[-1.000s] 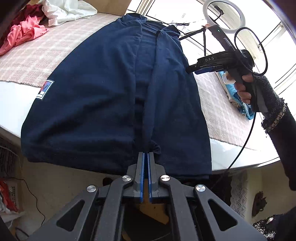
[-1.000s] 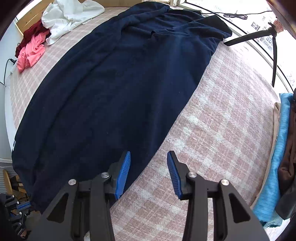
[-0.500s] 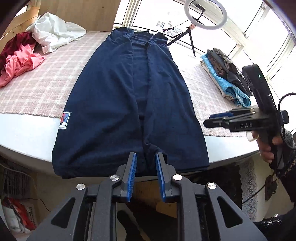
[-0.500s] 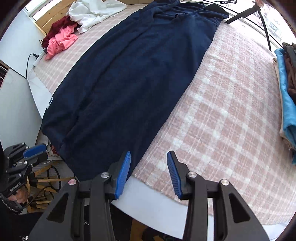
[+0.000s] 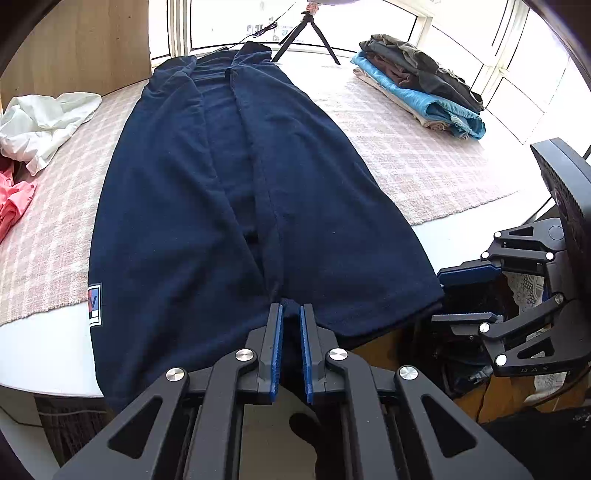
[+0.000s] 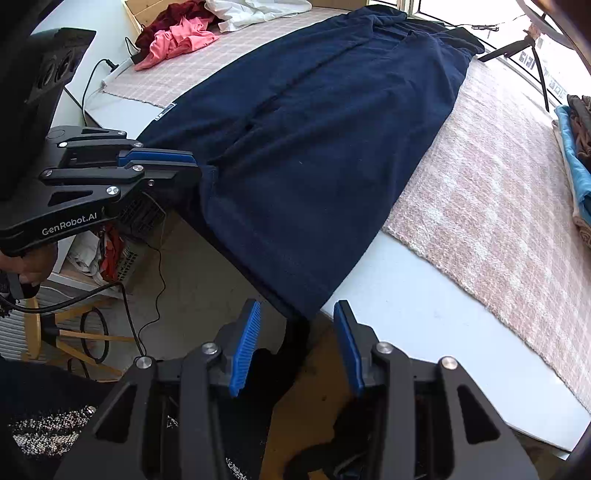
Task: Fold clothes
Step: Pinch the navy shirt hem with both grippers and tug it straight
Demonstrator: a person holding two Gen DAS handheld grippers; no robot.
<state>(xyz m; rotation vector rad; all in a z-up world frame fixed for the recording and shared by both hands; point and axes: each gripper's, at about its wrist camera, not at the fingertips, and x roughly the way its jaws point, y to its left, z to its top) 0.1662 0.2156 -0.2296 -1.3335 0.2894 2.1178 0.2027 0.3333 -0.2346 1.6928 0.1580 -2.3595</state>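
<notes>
Navy garment hem nipped in closing left gripper; right gripper gapes (empty).

Navy blue across the whole garment, plain but for a small patch in white, blue and red near its left hem. Pale pink and cream plaid on the cloth beneath, over a white tabletop. White and coral pink in the crumpled heap, with dark red behind. Bright blue, beige, brown and charcoal in the folded stack. Black on both gripper bodies, royal blue on the ribbed pads.
</notes>
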